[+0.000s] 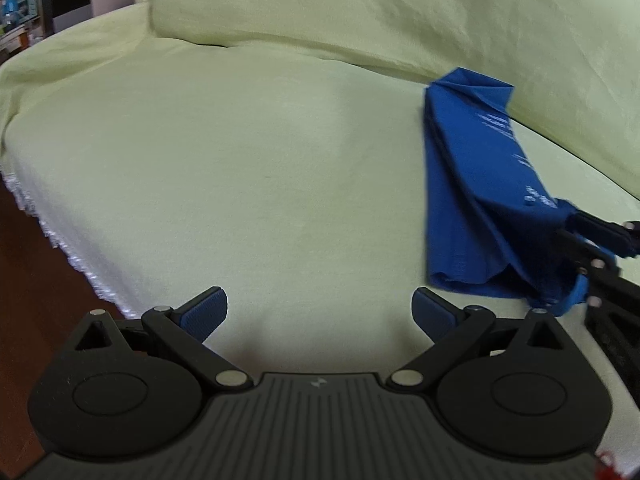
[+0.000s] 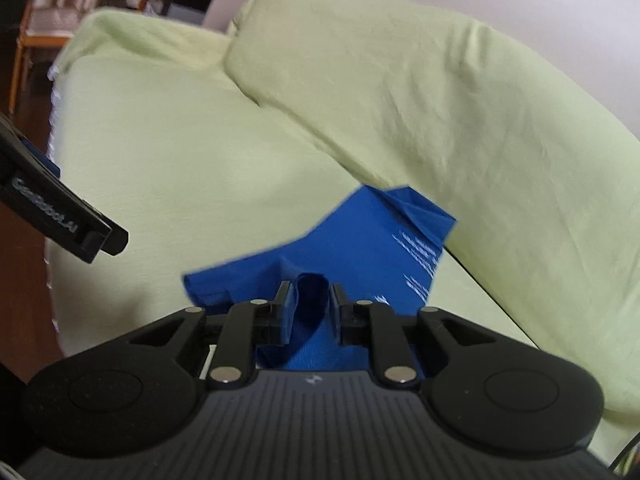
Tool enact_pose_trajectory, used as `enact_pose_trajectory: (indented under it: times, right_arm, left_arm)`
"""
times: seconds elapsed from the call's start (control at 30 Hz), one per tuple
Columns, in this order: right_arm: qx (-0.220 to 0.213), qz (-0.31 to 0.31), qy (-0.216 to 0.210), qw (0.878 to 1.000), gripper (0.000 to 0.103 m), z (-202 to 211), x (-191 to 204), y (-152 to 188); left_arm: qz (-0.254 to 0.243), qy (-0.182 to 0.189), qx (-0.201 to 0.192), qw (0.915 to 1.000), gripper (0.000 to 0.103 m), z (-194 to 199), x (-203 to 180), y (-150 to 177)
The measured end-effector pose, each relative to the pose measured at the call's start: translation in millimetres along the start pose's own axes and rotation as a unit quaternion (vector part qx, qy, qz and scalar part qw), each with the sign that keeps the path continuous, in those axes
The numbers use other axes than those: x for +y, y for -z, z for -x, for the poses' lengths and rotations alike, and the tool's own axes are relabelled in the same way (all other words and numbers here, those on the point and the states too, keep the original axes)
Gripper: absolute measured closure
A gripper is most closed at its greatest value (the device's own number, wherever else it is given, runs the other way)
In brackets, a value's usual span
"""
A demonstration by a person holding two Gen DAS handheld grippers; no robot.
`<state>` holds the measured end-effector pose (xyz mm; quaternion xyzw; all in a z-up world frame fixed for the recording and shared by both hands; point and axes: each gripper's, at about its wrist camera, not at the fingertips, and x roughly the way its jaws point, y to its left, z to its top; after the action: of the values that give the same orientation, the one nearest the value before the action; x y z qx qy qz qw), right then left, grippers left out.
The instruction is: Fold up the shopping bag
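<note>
A: Where's the bag?

B: Blue shopping bag (image 1: 472,184), already folded into a long narrow strip w/ white print, lying on the light green sofa cover (image 1: 240,168), on the seat's right side; far end sits just at the foot of the back cushion (image 2: 420,100).

A: Grippers?

B: Right gripper (image 2: 310,304) is pinching the near end: fabric bunched in a loop btwn the fingers, jaws closed on it. That end looks a bit raised off the seat. Left gripper (image 1: 320,312) is spread wide, nothing btwn its blue pads (image 1: 204,314), hovering over bare seat to the left of the bag, apart from it.

A: Anything else?

B: White lace fringe (image 1: 80,268) along the cover's front edge, dark wood floor (image 1: 36,292) below. Bkgd shelves, blurry.
</note>
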<state>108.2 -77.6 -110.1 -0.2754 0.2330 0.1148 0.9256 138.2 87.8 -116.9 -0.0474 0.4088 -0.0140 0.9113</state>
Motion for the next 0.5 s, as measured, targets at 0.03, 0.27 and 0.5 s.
enact_pose_trajectory:
  times: [0.03, 0.27, 0.5]
  right_arm:
    - [0.007, 0.004, -0.001, 1.000, 0.077, -5.2, 0.8, 1.4]
    - [0.019, -0.013, -0.031, 0.999, 0.093, -30.5, -2.5, 4.7]
    - [-0.033, -0.237, -0.025, 0.971, 0.100, -1.7, -78.7, 14.6]
  left_arm:
    - [-0.002, 0.010, -0.001, 1.0000, 0.004, -4.0, -4.0, -2.2]
    - [0.032, 0.060, 0.036, 0.9971, 0.006, -57.0, -17.5, -20.7]
    - [0.025, 0.112, 0.035, 0.9928, 0.068, -78.0, -34.9, -23.5]
